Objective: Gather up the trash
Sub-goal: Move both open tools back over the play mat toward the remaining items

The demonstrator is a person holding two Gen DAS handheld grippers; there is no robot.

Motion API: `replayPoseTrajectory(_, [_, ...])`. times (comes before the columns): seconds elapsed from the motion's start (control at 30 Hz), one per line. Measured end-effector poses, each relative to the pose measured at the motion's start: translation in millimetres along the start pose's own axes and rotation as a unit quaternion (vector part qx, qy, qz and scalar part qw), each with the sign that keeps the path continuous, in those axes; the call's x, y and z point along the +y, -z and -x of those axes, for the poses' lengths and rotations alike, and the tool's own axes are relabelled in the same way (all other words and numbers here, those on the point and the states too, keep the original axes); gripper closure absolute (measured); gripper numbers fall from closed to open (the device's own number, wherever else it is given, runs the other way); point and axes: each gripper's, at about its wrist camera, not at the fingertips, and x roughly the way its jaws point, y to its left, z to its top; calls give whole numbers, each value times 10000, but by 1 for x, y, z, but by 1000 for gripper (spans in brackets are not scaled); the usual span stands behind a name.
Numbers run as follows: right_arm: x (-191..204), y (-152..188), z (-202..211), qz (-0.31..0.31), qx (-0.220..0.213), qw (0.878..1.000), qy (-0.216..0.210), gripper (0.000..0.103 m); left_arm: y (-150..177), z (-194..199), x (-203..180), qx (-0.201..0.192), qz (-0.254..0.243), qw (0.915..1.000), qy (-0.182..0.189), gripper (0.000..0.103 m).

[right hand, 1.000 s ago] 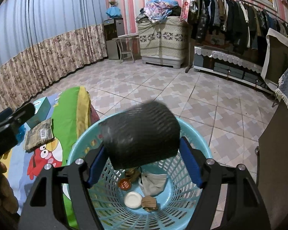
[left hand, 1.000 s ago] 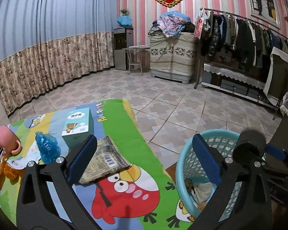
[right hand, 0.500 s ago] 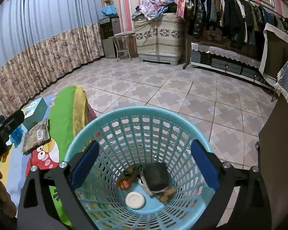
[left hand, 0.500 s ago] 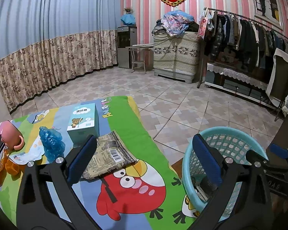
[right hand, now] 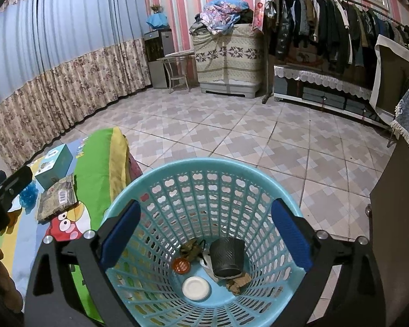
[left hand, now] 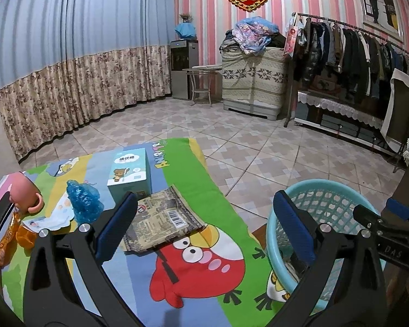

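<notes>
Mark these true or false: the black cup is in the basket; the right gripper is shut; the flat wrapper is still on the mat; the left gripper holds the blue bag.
1. The black cup lies inside the blue basket. True.
2. The right gripper is shut. False: its jaws are wide open, empty, above the basket.
3. The flat wrapper lies on the cartoon mat. True.
4. The left gripper holds the crumpled blue bag. False: it is open and empty; the bag lies on the mat.

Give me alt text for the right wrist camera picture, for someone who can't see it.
The open, empty right gripper hangs over a light blue basket holding a black cup, a white lid, an orange cap and brown scraps. To the left, a cartoon mat bears a flat wrapper.
</notes>
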Motion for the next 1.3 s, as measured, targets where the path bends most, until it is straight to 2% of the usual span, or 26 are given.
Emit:
replayPoseTrajectory(0.33, [12,2,3,131,-115,9998,-93,9,10,15,27,42,101,9997,-221,6])
replayPoseTrajectory(0.7, [48,9,13,533,-260,9978,-283,9,28,34,74,128,350,9980,-510,6])
replayPoseTrajectory(1.0, [78,22,10,776,-164,9951,-595,8,49,47,132,261,695,9938,-825,6])
replayPoseTrajectory(1.3, [102,37,-4,1108,84,9921,-589,8,75,55,195,411,916,9872,-1240,6])
